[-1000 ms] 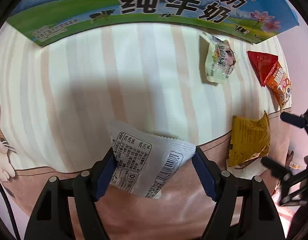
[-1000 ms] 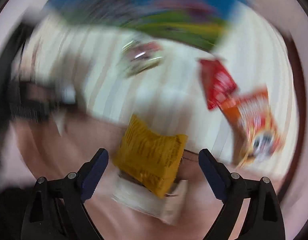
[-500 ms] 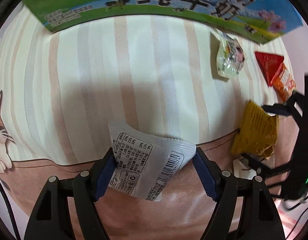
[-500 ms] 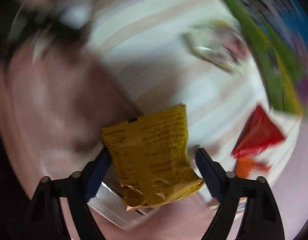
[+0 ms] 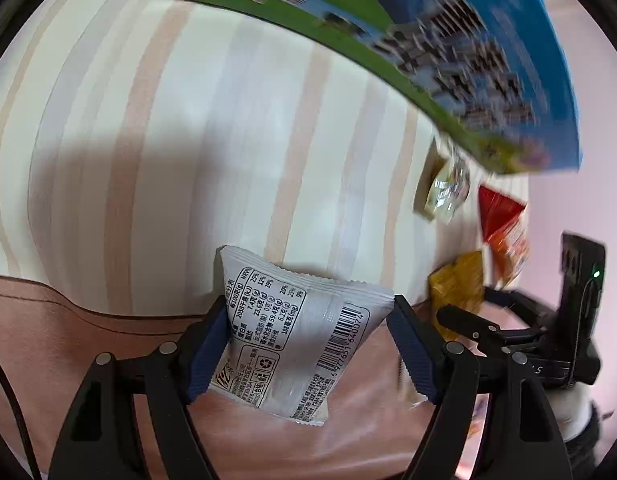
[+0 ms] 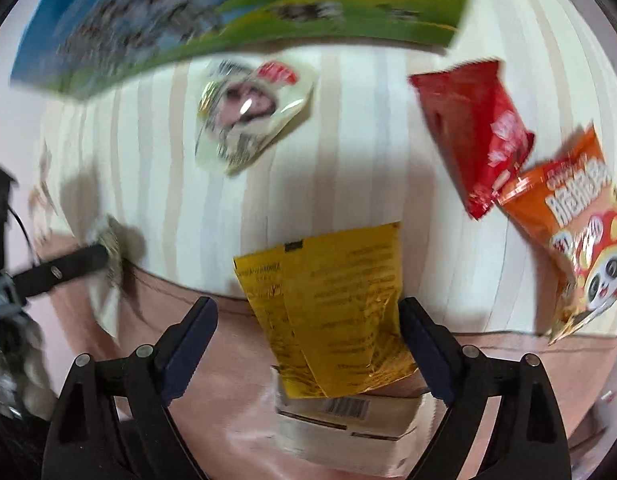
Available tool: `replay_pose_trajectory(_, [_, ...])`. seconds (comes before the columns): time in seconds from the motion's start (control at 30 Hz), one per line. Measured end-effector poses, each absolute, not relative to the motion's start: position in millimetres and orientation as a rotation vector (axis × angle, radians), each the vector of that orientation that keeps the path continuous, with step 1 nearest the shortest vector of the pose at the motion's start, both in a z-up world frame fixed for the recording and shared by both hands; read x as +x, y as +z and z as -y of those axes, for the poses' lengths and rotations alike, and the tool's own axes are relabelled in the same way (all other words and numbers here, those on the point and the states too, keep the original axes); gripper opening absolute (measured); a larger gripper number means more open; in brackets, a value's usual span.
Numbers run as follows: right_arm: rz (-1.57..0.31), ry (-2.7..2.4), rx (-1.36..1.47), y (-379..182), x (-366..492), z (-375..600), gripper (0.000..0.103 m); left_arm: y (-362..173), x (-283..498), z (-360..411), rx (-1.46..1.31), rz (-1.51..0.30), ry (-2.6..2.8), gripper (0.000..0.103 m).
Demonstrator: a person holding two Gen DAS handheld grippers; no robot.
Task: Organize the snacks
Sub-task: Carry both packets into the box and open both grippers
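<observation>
The left tool (image 5: 308, 344) clamped a silver snack packet (image 5: 292, 336); the right tool (image 6: 308, 348), jaws opening, straddled a yellow snack packet (image 6: 328, 312) on the striped cloth (image 6: 348, 168).

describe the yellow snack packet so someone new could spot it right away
Start at the big blue and green milk carton at the far edge of the striped cloth. Come toward the right gripper; the crinkly yellow foil packet lies between its fingers, atop a white packet. It is the only yellow one.
</observation>
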State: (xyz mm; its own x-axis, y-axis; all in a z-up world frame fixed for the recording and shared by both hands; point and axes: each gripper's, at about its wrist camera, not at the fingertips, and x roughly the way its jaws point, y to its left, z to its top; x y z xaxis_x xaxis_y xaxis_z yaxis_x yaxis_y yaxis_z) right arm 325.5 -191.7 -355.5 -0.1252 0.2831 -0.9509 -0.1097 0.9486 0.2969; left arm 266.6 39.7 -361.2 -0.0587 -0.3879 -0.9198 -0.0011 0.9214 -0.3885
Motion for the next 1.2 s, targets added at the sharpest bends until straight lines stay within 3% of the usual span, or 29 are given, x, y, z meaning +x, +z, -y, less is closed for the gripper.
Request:
replay_pose_trajectory(0.27, [-1.590,0.285,0.109,-333,314,167,0.093,-369,256,-26,-0.289,-1.612,-0.334,0.077])
replay_pose_trajectory(0.6, [-1.640,0.247,0.163,-357,288,180,0.093,-384,229,18,0.060,-1.634,-0.406,0.080])
replay_pose_trajectory(0.63, [-1.634,0.240,0.159,-358,292,166,0.091,-383,228,19,0.053,-1.624,-0.395,0.079])
replay_pose_trajectory(0.7, [-1.621,0.210,0.144,-365,283,147,0.071,-379,226,17,0.026,-1.608,-0.373,0.076])
replay_pose_trajectory(1.0, [-1.540,0.194,0.282,-329,255,175,0.067,-323,226,-9,-0.099,-1.515,-0.353,0.071])
replay_pose_trajectory(1.2, [-1.438,0.253,0.397,-264,269,193,0.066,-252,243,2,-0.154,-1.388,-0.400,0.071])
